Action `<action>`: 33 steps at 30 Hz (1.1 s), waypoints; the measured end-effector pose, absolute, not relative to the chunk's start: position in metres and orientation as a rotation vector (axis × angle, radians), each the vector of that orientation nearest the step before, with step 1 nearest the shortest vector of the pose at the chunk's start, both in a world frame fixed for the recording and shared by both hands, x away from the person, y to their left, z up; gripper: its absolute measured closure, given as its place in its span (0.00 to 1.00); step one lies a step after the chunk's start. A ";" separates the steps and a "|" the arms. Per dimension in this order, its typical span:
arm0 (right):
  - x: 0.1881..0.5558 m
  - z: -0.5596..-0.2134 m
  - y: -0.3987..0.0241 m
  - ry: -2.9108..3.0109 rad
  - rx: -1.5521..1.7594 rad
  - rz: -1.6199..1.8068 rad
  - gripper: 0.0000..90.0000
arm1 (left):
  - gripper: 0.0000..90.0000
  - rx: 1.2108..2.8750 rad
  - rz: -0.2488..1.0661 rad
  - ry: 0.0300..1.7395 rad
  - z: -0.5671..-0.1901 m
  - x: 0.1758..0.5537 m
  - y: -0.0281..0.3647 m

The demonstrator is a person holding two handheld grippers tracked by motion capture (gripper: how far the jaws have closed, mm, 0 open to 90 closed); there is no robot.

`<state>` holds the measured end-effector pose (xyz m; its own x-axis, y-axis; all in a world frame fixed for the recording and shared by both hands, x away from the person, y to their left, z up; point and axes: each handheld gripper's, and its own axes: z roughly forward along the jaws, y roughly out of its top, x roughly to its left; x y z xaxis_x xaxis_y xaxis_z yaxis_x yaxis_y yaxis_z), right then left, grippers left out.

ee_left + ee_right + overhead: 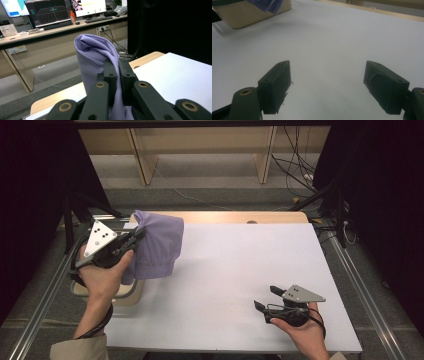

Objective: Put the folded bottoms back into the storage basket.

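Item 1, left gripper (134,239): I have it raised at the table's left rear corner, jaws pinched tight on a fold of the lilac cloth (157,245). In the left gripper view the two black jaws stand almost together with the fabric squeezed between them (117,72), and the cloth (96,57) rises above them in a crumpled peak.

Item 2, lilac cloth: hanging from my left gripper, bunched and draping downward, its lower edge over the beige tub (129,292) that sits at the table's left edge. In the right gripper view a corner of the cloth (268,5) shows dangling at the tub's (249,17) rim; I cannot tell whether it touches the tub.

Item 3, right gripper (265,299): I hold it low near the front right of the white table top (240,270), well apart from the cloth. Its jaws are spread wide with nothing between them (327,85), bare white surface below.

Item 4, surroundings: a desk with monitors (50,10) and a keyboard (98,19) beyond the table, seen from the left gripper view.
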<state>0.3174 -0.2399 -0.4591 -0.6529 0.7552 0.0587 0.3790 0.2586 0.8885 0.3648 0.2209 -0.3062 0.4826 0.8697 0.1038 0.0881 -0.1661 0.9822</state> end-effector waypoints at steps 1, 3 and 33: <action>0.317 -0.459 -0.240 2.158 1.034 1.357 0.25 | 0.95 1.596 0.864 0.849 -0.306 0.365 0.221; 0.317 -0.459 -0.240 2.158 1.035 1.357 0.25 | 0.95 1.593 0.869 0.851 -0.305 0.365 0.223; 0.317 -0.459 -0.240 2.160 1.034 1.358 0.25 | 0.95 1.568 0.896 0.889 -0.301 0.364 0.240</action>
